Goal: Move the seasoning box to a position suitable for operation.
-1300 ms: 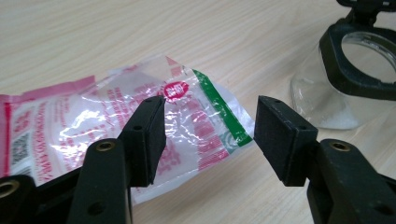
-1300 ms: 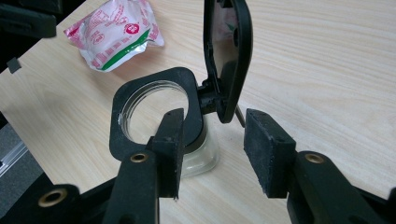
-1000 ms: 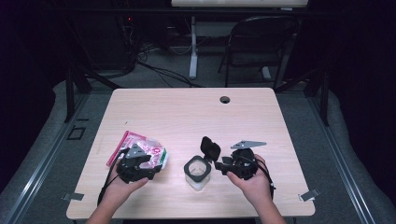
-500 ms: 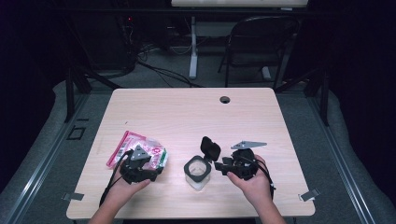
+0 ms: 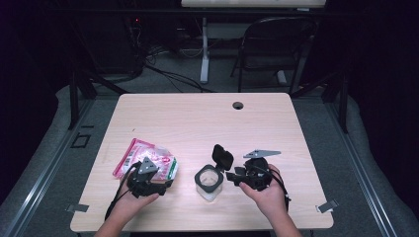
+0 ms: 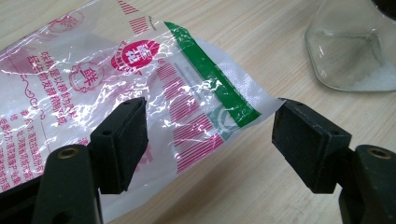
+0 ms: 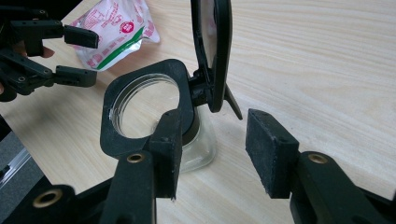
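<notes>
Here, 2 grippers work beside a packet and a jar on the pale wood-grain counter (image 5: pixel 197 123).
The left gripper (image 6: pixel 210 135) fingers have just been opening, wide over the crinkly pink-printed plastic packet (image 6: pixel 140 79); the right gripper (image 7: pixel 212 149) fingers gape, 1 against the clear glass jar (image 7: pixel 154 116) with its black flip lid (image 7: pixel 212 51) upright.

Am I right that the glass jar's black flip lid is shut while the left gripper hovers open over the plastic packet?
Not quite: the flip lid stands open, hinged upright off the glass jar, as the right gripper view shows. The rest holds: the left gripper is open over the plastic packet.
</notes>
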`<state>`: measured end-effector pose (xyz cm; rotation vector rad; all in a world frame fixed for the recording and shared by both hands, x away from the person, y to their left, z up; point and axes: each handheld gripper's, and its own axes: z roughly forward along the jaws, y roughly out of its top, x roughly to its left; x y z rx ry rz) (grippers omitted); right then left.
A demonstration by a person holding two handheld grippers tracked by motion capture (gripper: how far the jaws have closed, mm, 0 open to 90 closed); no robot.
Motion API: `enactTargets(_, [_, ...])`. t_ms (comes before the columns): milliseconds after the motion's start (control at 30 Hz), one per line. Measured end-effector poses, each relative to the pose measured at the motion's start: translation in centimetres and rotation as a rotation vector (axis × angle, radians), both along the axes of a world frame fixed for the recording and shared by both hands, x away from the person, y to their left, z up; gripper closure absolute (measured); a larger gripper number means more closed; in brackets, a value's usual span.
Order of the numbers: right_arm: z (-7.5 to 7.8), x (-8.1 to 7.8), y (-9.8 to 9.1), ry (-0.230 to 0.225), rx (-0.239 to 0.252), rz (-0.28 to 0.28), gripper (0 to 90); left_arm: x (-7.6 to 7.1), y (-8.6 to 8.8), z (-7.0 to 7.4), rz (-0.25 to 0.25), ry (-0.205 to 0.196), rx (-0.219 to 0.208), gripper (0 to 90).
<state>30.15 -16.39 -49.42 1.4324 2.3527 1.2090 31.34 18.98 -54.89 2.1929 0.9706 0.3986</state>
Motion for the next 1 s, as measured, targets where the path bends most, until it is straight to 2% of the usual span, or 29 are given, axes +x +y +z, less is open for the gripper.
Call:
enactTargets(100, [-0.1,0.0,0.0,-0.004,-0.002,0.000,56.1,0.0,0.0,-0.2,-0.001,0.001,-0.003,27.1])
enactTargets(200, [-0.1,0.0,0.0,-0.001,-0.001,0.000,56.0,-0.1,0.0,-0.5,0.004,-0.014,-0.001,27.2])
enactTargets(400, [-0.1,0.0,0.1,-0.004,0.004,-0.003,56.0,0.0,0.0,-0.8,0.021,-0.038,0.029,29.0])
enactTargets(500, [-0.1,0.0,0.1,-0.004,-0.003,-0.001,56.0,-0.1,-0.1,-1.0,0.037,-0.058,0.076,35.9])
enactTargets(633, [-0.1,0.0,0.1,-0.004,-0.001,-0.001,55.9,-0.1,-0.1,-1.1,0.051,-0.073,0.092,46.5])
enactTargets(667, [-0.1,0.0,0.1,-0.004,0.000,-0.001,55.9,-0.1,-0.1,-1.1,0.052,-0.073,0.097,46.5])
enactTargets(700, [-0.2,0.0,0.1,-0.005,-0.003,-0.002,55.9,-0.1,-0.1,-1.1,0.054,-0.077,0.100,51.4])
enactTargets(1000, [-0.3,0.0,0.2,-0.002,0.000,-0.005,55.6,0.5,-0.1,-1.3,0.070,-0.087,0.139,63.5])
